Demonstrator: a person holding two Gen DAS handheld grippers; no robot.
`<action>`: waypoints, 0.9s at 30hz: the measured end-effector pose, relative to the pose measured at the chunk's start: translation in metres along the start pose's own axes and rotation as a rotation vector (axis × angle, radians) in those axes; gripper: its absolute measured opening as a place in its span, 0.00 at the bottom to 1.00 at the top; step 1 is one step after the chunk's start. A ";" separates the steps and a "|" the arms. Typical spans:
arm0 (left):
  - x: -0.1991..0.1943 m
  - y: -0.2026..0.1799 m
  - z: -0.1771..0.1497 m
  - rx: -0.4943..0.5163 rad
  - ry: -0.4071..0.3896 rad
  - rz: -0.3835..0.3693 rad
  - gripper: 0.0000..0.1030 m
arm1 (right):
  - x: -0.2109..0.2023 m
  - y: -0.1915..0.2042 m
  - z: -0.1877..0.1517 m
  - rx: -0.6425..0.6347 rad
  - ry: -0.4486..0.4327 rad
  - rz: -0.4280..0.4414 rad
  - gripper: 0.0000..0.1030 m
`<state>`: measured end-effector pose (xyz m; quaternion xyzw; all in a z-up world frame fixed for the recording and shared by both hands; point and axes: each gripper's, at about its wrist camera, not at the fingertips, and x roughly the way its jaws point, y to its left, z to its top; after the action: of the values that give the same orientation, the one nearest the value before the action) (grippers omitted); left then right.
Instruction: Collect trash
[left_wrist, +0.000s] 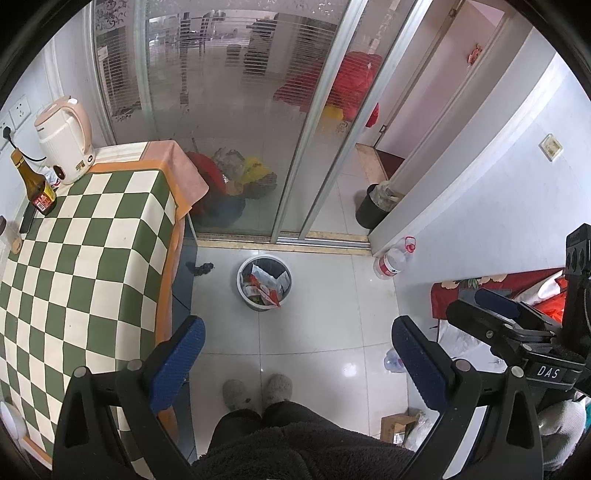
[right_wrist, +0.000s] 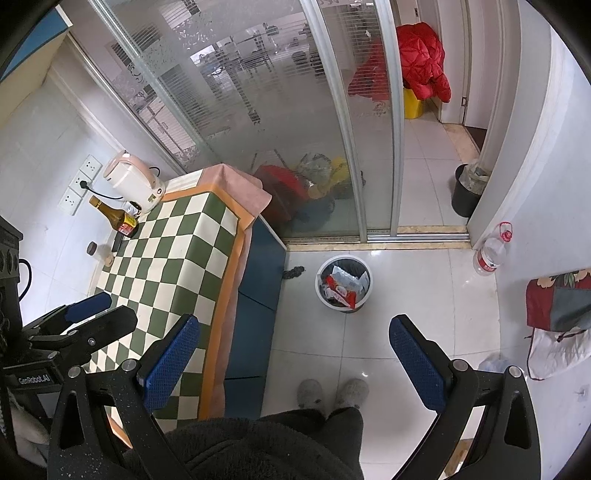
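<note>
Progress: late, I judge | both my hand-held grippers, left (left_wrist: 297, 354) and right (right_wrist: 295, 350), spread and empty | round white plastic trash bin (left_wrist: 264, 282) with wrappers ahead between my fingers | crumpled clear bottle (left_wrist: 394, 360) beside right finger remains.

Wastebasket (left_wrist: 264, 282) on the floor, ahead of the slippered feet (left_wrist: 256, 391), with wrappers (left_wrist: 264, 286) inside. Table (left_wrist: 85, 258) to the left of the wastebasket. Kettle (left_wrist: 64, 138) at the table's far corner, plugged into the wall sockets (right_wrist: 79, 184) behind it. Sauce bottle (left_wrist: 35, 184) just in front of the kettle, by the wall. Sliding glass door (left_wrist: 229, 122) beyond wastebasket and table. Water jug (left_wrist: 393, 260) on the floor to the right of the wastebasket, against the wall. Second bin (left_wrist: 373, 205) farther back, past the door track.
</note>
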<state>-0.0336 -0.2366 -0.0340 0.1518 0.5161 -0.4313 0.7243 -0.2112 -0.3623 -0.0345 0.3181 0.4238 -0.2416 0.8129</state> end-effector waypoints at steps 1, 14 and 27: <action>0.000 0.001 0.000 -0.001 0.000 0.001 1.00 | 0.000 0.000 0.000 0.000 -0.001 0.001 1.00; -0.001 0.000 0.000 0.001 0.000 0.001 1.00 | 0.000 0.000 0.000 -0.002 0.003 0.006 1.00; 0.000 -0.001 0.003 0.003 0.001 0.000 1.00 | -0.001 -0.003 0.002 -0.002 0.011 0.010 1.00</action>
<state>-0.0330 -0.2393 -0.0328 0.1531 0.5159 -0.4318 0.7239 -0.2129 -0.3660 -0.0334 0.3209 0.4267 -0.2353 0.8121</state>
